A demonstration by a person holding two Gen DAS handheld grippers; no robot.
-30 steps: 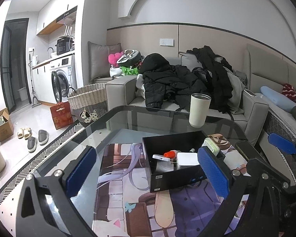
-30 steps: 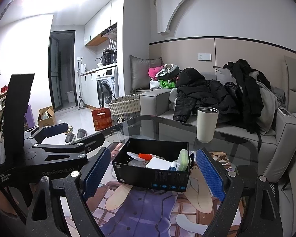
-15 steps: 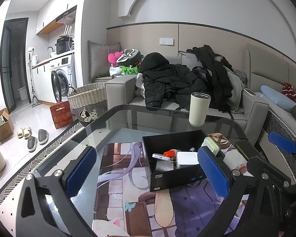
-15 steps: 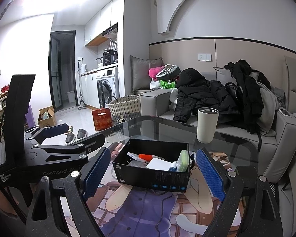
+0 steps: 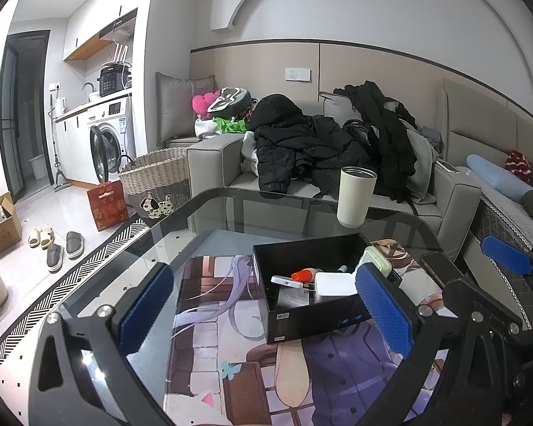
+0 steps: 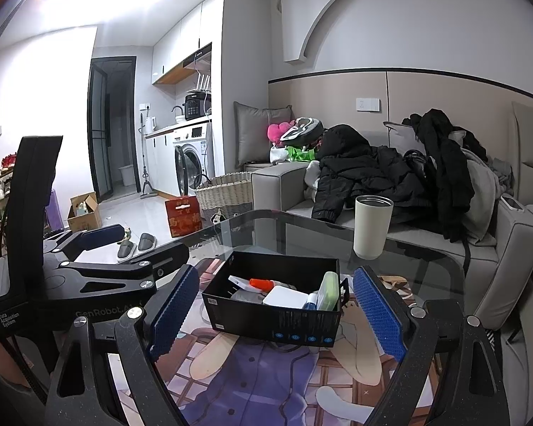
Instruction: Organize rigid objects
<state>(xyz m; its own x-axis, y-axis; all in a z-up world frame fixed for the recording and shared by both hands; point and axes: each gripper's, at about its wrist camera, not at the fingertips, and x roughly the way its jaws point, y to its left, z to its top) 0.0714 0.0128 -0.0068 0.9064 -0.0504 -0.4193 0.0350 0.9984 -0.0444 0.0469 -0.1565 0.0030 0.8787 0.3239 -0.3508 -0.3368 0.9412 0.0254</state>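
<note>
Seemingly, the sorting was nearly done.
Both the left claw (image 5: 266,305) and right claw (image 6: 277,307) gaped empty; small items filled the black box (image 6: 273,321), only the tumbler (image 6: 372,226) stood outside.

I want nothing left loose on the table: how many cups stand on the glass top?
1. A cream tumbler stands upright at the far edge of the glass table, behind the black box. The grippers may hide others nearer.
</note>
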